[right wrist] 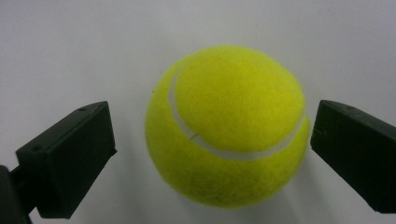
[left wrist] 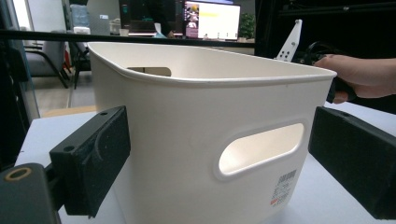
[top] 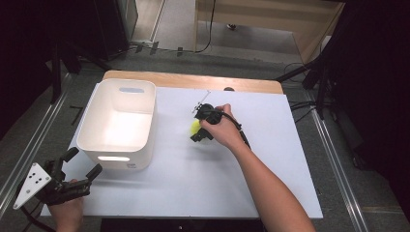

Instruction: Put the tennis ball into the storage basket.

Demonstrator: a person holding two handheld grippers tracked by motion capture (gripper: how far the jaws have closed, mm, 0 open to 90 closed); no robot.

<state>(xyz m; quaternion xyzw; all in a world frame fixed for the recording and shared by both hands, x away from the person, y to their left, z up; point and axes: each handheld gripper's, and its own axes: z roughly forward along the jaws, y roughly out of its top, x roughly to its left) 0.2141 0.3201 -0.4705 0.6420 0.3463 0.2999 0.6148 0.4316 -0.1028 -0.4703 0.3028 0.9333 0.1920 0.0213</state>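
The right tool (top: 199, 129) is seen in the high view at the centre of the frame, held over the tennis ball (top: 195, 126) on the white counter (top: 203, 179). In the right gripper view the right tool (right wrist: 212, 154) is spread wide: one jaw is seen at the lower left of the frame and the other at the right edge, with the tennis ball (right wrist: 226, 126) between them. A gap is visible on each side of the ball, so no contact is made by either jaw.

The ball is round, so no long axis can be stated and no pointing direction can be assigned. Its white seam is seen as a curve that starts at the upper left of the ball, drops toward the middle and sweeps to the right edge. The ball is located on the counter, to the right of the white bin (top: 118, 126) and apart from it.

The left tool (top: 80, 166) is seen at the lower left of the high view, near the bin's front corner. In the left gripper view the left tool (left wrist: 233, 163) is also spread wide, with the white bin (left wrist: 187, 116) standing upright between and beyond the jaws; the oval handle slot (left wrist: 261, 148) in the bin's near wall faces the camera. Nothing is gripped by it.
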